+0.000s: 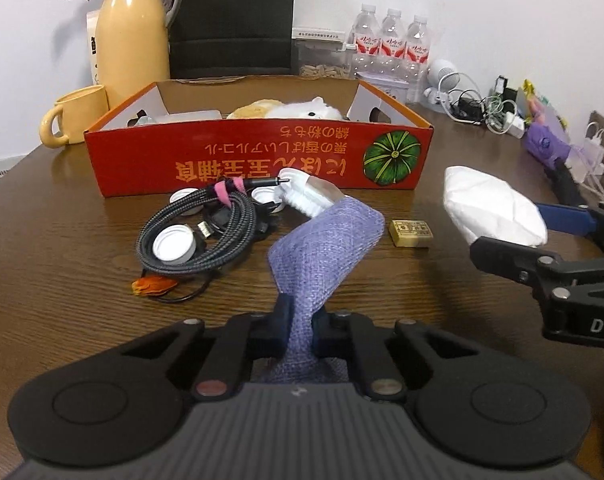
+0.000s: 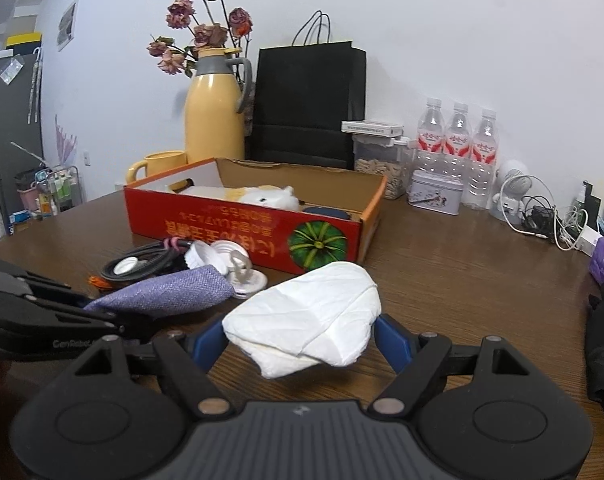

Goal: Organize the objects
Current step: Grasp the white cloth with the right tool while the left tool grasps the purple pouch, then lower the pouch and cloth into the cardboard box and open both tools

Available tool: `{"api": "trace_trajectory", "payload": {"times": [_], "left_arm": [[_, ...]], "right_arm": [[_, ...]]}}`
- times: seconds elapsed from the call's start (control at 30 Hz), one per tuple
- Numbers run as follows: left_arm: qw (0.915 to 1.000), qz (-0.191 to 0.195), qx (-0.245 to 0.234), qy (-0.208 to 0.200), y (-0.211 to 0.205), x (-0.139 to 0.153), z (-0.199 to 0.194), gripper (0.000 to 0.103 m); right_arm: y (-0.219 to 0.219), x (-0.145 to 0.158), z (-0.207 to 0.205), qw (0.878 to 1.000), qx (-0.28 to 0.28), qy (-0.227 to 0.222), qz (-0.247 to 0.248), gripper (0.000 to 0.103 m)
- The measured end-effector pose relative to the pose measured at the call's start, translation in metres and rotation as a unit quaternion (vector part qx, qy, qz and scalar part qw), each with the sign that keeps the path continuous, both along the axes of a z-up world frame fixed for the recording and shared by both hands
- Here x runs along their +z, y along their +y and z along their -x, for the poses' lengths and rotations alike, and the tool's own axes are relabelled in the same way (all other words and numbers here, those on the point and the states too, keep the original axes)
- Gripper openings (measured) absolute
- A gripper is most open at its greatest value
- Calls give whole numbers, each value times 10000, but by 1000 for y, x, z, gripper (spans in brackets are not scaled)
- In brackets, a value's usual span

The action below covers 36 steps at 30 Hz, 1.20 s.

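L tongs [image 1: 300,330] pinch purple cloth [image 1: 326,240] | eraser [image 1: 411,233] L-view only

A plush toy [image 2: 262,197] lies half hidden behind the red box's [image 1: 258,160] front wall; the printed labels on three water bottles [image 2: 458,140] are too small to read, and a black bag [image 1: 234,16] is cut off by the top edge.

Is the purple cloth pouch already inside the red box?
No, the purple cloth pouch hangs pinched in the left gripper, in front of the red box.
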<state>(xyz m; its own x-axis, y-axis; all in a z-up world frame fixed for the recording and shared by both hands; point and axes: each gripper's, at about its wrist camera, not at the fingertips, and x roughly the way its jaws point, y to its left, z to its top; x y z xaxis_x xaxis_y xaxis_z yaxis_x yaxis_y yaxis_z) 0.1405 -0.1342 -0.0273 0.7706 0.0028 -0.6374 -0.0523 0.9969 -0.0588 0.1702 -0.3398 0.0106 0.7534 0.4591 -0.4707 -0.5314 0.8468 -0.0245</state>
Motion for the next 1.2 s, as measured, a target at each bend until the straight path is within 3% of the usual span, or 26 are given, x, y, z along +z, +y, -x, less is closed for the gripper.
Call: {"api": "trace_trajectory", "payload": {"times": [0.37,0.63,0.9,1.2], "left_arm": [[9976,221,-247,-614,34,33,26,10],[9924,203,-363,-1160,55,66,18,10],[9841,-51,-396,-1732,75,96,-23,10],[9862,-58,-111,-1651,94,89,-107,10]], "right_arm": [[29,10,2,9999,37,-48,-89,79],[52,25,-14,9996,70,-232,-141,79],[81,48,-51,9984,31,-469,-299,79],[117,57,-125,9977,-162,-366,-553,79]]}}
